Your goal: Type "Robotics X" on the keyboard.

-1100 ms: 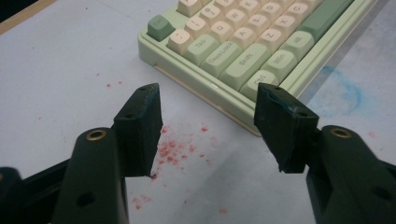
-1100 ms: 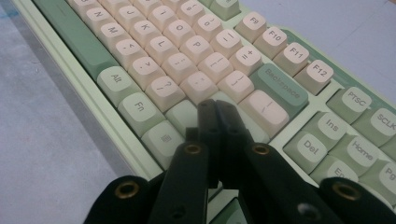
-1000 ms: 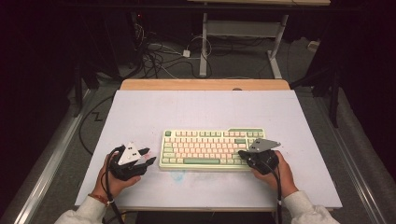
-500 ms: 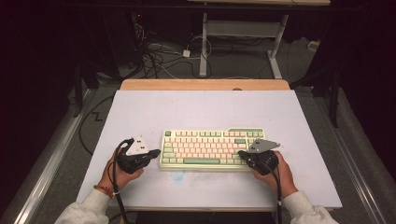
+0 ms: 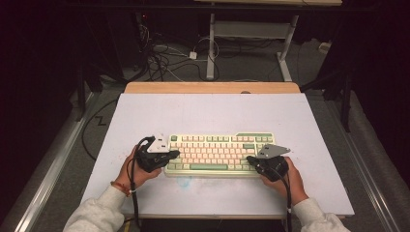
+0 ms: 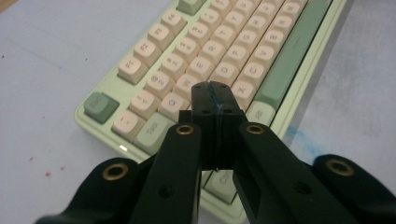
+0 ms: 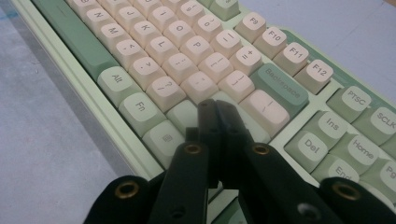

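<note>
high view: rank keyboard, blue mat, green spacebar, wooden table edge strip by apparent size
1. blue mat
2. keyboard
3. wooden table edge strip, nearly as large; it lies farther from the camera, so its rank against the keyboard is unsure
4. green spacebar

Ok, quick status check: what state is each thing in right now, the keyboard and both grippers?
keyboard: flat on the table, keys up, square to the near edge.
left gripper: shut, nothing between the fingers, tips over the keyboard's left-end keys.
right gripper: shut, holding nothing, tips over the keyboard's right-end keys.
table: pale mat, faint blue smudge in front of the keyboard.
</note>
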A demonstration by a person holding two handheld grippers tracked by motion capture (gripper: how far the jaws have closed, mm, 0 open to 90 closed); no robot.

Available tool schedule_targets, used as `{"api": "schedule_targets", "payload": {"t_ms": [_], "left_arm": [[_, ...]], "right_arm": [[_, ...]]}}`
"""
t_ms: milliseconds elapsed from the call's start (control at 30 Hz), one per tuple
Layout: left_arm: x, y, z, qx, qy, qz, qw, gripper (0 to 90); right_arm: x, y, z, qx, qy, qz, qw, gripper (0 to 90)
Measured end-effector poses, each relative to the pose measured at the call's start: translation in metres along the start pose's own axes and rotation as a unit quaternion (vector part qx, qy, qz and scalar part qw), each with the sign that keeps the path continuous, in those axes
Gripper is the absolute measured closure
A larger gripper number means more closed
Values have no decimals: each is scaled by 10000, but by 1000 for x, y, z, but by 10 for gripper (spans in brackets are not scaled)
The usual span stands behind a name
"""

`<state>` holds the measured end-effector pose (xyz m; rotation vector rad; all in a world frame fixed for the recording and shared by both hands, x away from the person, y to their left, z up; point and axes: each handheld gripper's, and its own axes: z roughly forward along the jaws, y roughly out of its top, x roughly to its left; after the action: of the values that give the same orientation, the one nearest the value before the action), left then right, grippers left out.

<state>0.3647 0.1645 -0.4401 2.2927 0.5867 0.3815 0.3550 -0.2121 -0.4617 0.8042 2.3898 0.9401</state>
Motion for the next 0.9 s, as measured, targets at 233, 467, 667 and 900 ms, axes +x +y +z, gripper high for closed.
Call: {"api": "schedule_targets", "payload": {"t_ms": [233, 467, 667, 900], "left_arm": [[-1, 17, 15, 18, -26, 103, 9999, 880], [3, 31, 28, 9, -81, 48, 10000, 881], [2, 41, 43, 245, -96, 184, 9995, 880], [0, 53, 62, 433, -134, 297, 9985, 880]], "right_arm": [[0, 0, 0, -13, 11, 8, 10000, 900], [0, 0, 0, -17, 2, 14, 10000, 900], [0, -1, 0, -22, 21, 33, 10000, 900], [0, -1, 0, -22, 20, 22, 10000, 900]]}}
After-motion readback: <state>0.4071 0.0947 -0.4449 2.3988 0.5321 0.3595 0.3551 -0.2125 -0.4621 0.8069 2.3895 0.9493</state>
